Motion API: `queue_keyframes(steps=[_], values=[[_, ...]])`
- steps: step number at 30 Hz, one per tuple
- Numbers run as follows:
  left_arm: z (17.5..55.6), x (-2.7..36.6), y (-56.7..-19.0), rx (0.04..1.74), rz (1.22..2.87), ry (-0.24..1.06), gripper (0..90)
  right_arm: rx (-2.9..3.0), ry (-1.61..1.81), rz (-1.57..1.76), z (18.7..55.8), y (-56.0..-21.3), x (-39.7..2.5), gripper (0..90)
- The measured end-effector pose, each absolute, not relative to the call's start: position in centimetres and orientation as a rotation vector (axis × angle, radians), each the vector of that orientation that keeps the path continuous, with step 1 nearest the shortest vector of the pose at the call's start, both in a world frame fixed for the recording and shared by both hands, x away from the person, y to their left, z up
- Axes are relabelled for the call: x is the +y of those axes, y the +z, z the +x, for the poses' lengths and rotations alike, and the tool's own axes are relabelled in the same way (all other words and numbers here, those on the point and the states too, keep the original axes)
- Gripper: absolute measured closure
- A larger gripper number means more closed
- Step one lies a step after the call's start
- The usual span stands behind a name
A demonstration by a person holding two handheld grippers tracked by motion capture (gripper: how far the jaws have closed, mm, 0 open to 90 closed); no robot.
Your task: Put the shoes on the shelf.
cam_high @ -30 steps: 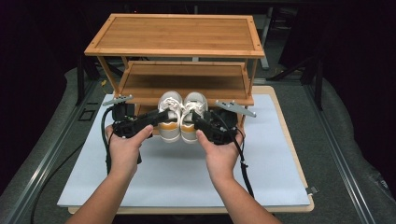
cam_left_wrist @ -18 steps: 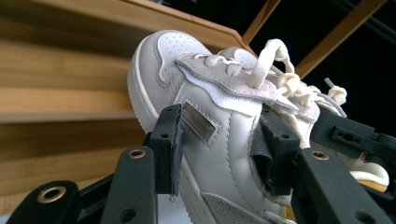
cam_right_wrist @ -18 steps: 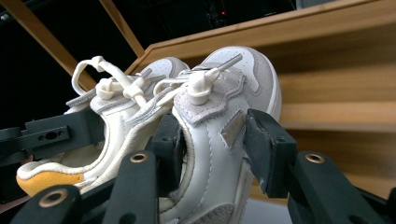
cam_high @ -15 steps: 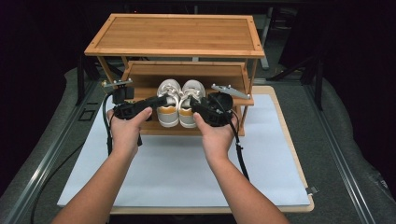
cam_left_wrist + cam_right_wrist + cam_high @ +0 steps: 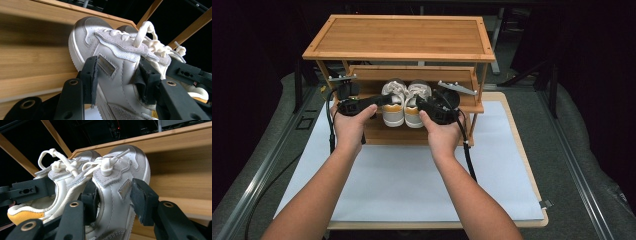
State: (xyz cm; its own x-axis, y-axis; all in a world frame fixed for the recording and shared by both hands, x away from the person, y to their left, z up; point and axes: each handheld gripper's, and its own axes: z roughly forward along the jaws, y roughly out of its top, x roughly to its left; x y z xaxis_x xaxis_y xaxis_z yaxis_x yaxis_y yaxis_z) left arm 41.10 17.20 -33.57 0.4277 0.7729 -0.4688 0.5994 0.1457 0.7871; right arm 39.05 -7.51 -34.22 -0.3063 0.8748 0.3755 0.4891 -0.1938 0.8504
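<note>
Shoes of one white pair stand side by side at the front edge of the wooden rack's [image 5: 398,40] middle shelf, toes pointing into the rack and heels toward the person. On the left, the left gripper [image 5: 382,100] is clamped across the left shoe [image 5: 393,102] with one jaw on each side wall. On the right, the right gripper [image 5: 422,104] grasps the right shoe [image 5: 414,104] in the same way. Each shoe lies straight ahead of its own gripper, and its long axis follows the jaws. I judge that the coming move must go along this axis, deeper onto the shelf, with both hands equally near.
</note>
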Motion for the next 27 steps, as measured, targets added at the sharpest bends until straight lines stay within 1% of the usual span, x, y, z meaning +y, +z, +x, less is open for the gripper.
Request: queue_keyframes(steps=[10,19,27], values=[[42.9,17.3,-34.2,1.247,1.542,0.189,56.5,1.709,1.494,1.569,40.5,-34.8,-7.5,57.7],[44.5,17.2,-34.9,1.26,1.57,0.167,56.5,1.751,1.443,1.573,42.0,-35.2,-7.5,57.7],[45.3,17.2,-35.2,1.27,1.556,0.135,56.3,1.739,1.449,1.585,42.7,-35.6,-7.6,57.7]])
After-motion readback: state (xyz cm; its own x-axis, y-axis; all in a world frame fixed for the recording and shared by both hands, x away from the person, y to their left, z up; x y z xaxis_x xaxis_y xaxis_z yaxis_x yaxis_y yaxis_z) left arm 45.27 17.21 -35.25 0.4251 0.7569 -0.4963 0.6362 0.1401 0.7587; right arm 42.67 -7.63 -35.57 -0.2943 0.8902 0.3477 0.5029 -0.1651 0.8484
